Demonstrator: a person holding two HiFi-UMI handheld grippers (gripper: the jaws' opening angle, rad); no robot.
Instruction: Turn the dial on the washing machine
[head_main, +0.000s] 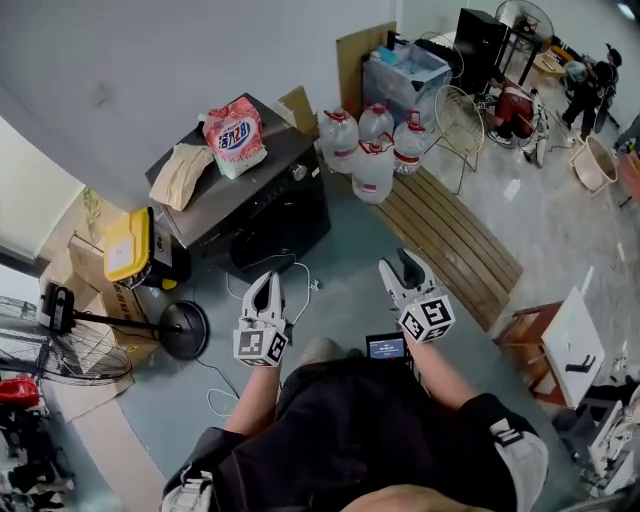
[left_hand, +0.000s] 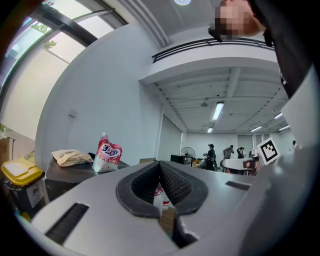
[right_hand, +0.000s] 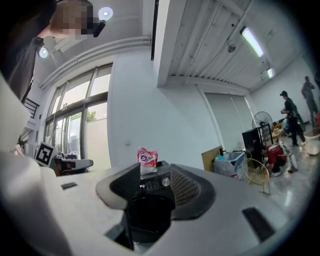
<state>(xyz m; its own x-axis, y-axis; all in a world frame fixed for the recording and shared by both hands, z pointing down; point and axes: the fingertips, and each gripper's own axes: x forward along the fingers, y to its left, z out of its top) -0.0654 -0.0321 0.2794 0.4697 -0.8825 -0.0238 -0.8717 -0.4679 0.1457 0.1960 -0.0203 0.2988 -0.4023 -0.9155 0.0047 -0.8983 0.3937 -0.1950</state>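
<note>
Close in, both grippers are held level in front of the person. The left gripper (head_main: 264, 283) (left_hand: 160, 165) has its pads closed tip to tip on nothing. The right gripper (head_main: 400, 268) (right_hand: 155, 175) stands partly open and is empty too.

The washer (head_main: 260, 210) (right_hand: 147, 205) sits on the floor ahead, well apart from both. Its dial (head_main: 298, 172) (right_hand: 165, 182) is at the right end of the top panel and faces out towards the person.

In the head view the dial lies at about one o'clock from the left gripper and between ten and eleven from the right. The left gripper looks slightly nearer, but it points past the washer at the bottles (head_main: 370, 150) (left_hand: 159, 197). In the right gripper view the dial sits at twelve o'clock, framed between the jaws, so the right gripper seems set for a straight push in.
</note>
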